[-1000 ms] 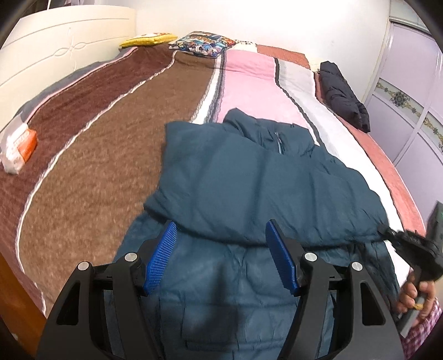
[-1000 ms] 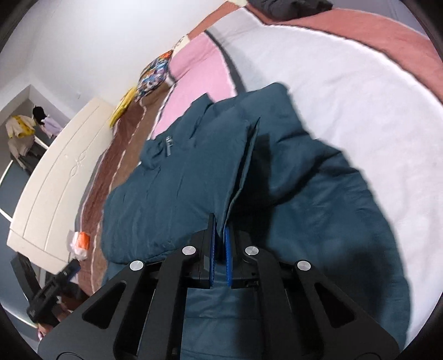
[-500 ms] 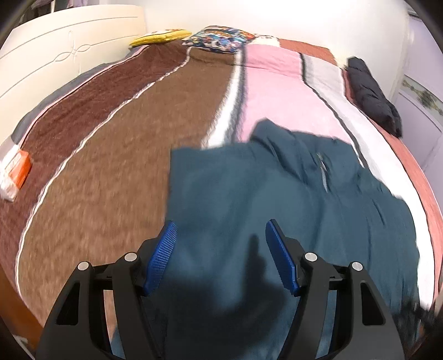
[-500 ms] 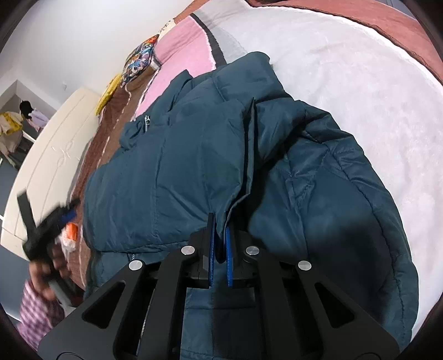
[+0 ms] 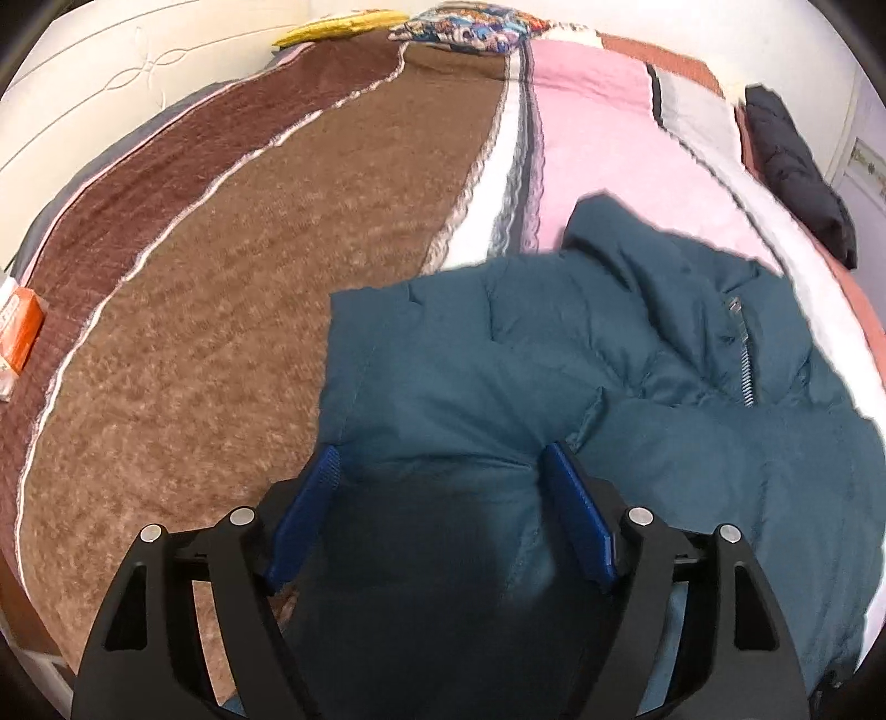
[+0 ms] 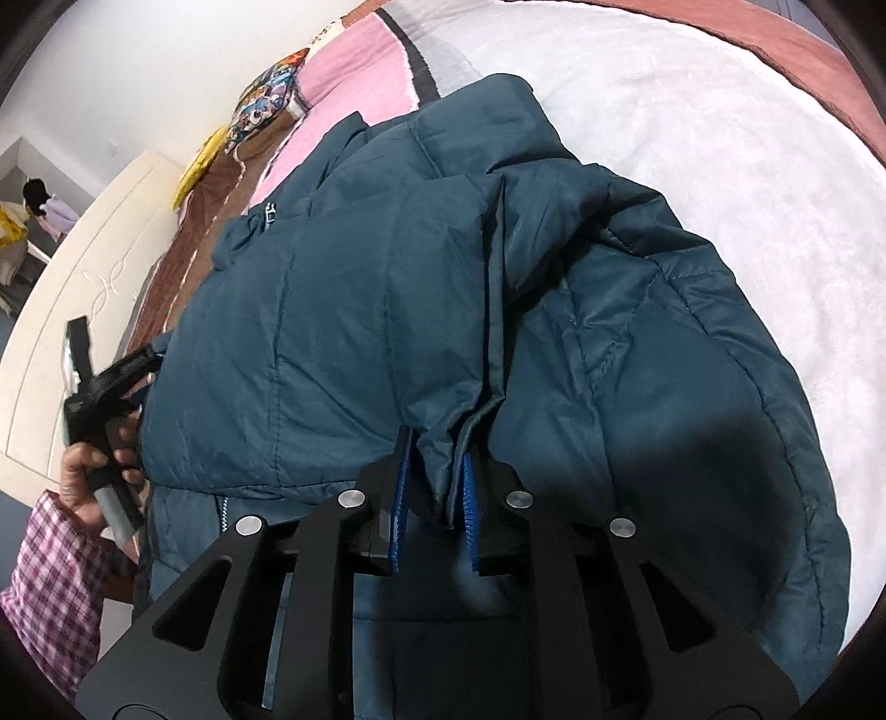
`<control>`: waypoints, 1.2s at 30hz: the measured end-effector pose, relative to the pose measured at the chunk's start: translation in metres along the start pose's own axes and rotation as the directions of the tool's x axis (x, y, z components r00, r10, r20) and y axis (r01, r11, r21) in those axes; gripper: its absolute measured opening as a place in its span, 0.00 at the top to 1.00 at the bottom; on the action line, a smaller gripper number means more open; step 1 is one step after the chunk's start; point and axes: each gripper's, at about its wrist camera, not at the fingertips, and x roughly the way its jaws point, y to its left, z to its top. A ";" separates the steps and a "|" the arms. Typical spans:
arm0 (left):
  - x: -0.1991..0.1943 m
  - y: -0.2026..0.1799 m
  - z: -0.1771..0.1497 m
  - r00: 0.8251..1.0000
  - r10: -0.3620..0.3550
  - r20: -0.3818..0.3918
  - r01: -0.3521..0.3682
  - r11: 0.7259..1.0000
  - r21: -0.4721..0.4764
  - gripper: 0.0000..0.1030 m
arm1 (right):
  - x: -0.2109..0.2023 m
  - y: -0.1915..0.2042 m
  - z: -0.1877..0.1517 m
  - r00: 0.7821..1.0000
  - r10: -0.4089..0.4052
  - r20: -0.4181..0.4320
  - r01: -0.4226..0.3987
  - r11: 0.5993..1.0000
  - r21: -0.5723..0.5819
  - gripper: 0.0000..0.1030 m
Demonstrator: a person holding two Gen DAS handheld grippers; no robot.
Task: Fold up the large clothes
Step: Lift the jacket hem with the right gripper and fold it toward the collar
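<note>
A large teal padded jacket (image 5: 498, 376) lies on the bed, its front zipper (image 5: 742, 354) toward the right and one side folded over the body. My left gripper (image 5: 442, 451) hangs low over the jacket's left edge. Its jaws are wide and still opening, the pads touching nothing. In the right wrist view the folded edge of the jacket (image 6: 360, 304) runs down between the blue pads of my right gripper (image 6: 437, 446). Those jaws are opening and the fabric sits loose in the gap. A hand (image 6: 88, 465) in a plaid sleeve holds the left tool at the jacket's left side.
The bed carries a striped blanket (image 5: 221, 277) in brown, pink and white. A black garment (image 5: 792, 160) lies at the far right edge, pillows (image 5: 470, 27) at the head, an orange box (image 5: 19, 332) at the left edge. A cream headboard (image 6: 83, 288) stands beyond.
My left gripper swung left and down to the jacket's left edge and its jaws widened. The right gripper sank a little and its pads parted from the folded edge.
</note>
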 end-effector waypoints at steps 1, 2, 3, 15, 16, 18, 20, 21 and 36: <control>-0.008 0.003 0.001 0.999 -0.033 0.010 0.033 0.999 -0.016 0.28 | -0.001 0.001 0.000 1.000 -0.010 0.000 0.010 1.000 -0.007 0.80; -0.020 0.006 0.000 0.997 -0.072 0.027 0.073 0.997 -0.033 0.28 | -0.001 0.003 0.002 1.000 -0.018 0.001 0.018 1.000 -0.014 0.79; -0.029 0.009 -0.002 0.994 -0.097 0.040 0.099 0.994 -0.043 0.28 | -0.002 0.005 0.002 1.000 -0.030 0.005 0.030 0.999 -0.025 0.77; -0.141 0.097 -0.112 0.989 -0.128 0.068 0.133 0.988 -0.076 0.28 | -0.013 0.009 0.017 0.991 -0.103 0.090 0.107 0.993 -0.042 0.64; -0.148 0.110 -0.124 0.991 -0.117 0.062 0.123 0.986 -0.111 0.28 | -0.013 0.010 0.019 0.989 -0.110 0.097 0.115 0.992 -0.047 0.64; -0.155 0.130 -0.143 0.993 -0.105 0.046 0.112 0.980 -0.167 0.28 | -0.012 0.014 0.022 0.986 -0.127 0.106 0.134 0.989 -0.063 0.64; -0.163 0.147 -0.161 0.994 -0.107 0.020 0.109 0.971 -0.212 0.28 | -0.009 0.017 0.025 0.982 -0.154 0.111 0.164 0.982 -0.089 0.64; -0.166 0.152 -0.167 0.994 -0.108 0.011 0.107 0.969 -0.224 0.28 | -0.008 0.019 0.027 0.979 -0.170 0.111 0.182 0.978 -0.103 0.64; -0.185 0.157 -0.234 0.953 -0.261 -0.153 0.234 0.957 -0.172 0.27 | -0.117 -0.017 -0.020 0.988 -0.154 0.031 0.157 0.971 -0.180 0.61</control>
